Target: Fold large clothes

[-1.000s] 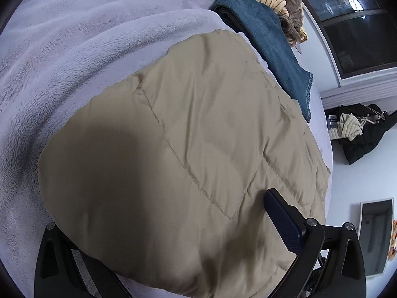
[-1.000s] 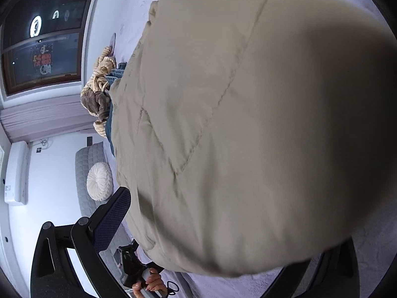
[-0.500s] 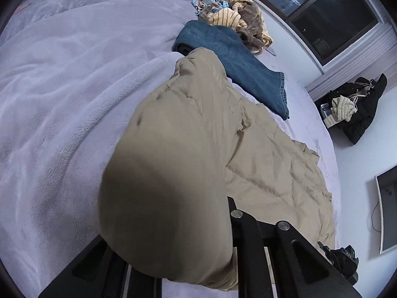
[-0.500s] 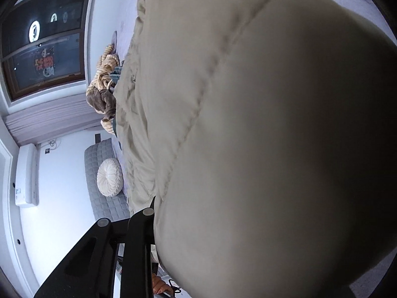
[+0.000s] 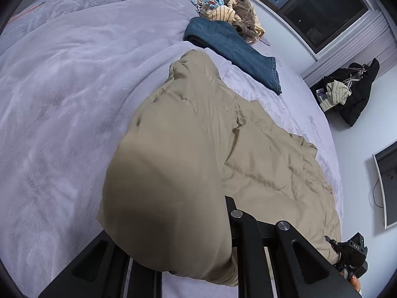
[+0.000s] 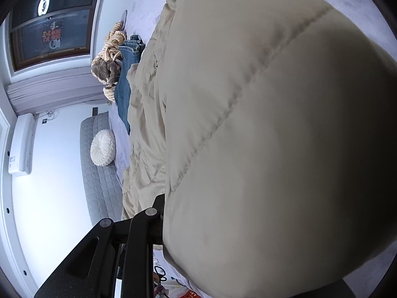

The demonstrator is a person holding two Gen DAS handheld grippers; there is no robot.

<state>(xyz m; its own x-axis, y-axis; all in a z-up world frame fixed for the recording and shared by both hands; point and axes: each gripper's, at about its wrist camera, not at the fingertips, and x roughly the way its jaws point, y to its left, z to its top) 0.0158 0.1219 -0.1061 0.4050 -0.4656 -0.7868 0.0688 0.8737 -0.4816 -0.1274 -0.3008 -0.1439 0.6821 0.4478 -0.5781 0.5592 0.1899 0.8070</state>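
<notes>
While both grippers had just been closing, the left gripper [image 5: 198, 223] pinched a raised fold of the tan quilt [image 5: 260, 164], and the right gripper [image 6: 173, 213] apparently clamped another, though fabric hid its far finger. Beyond, the quilt trailed across the lavender bed [image 5: 62, 87], near jeans [image 5: 230, 49].

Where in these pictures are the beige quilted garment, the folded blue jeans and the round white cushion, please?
beige quilted garment [image 5: 260, 159], left wrist view, on its creased middle panel.
folded blue jeans [image 5: 235, 49], left wrist view, on the flat upper face.
round white cushion [image 6: 102, 147], right wrist view, on its pleated centre.
</notes>
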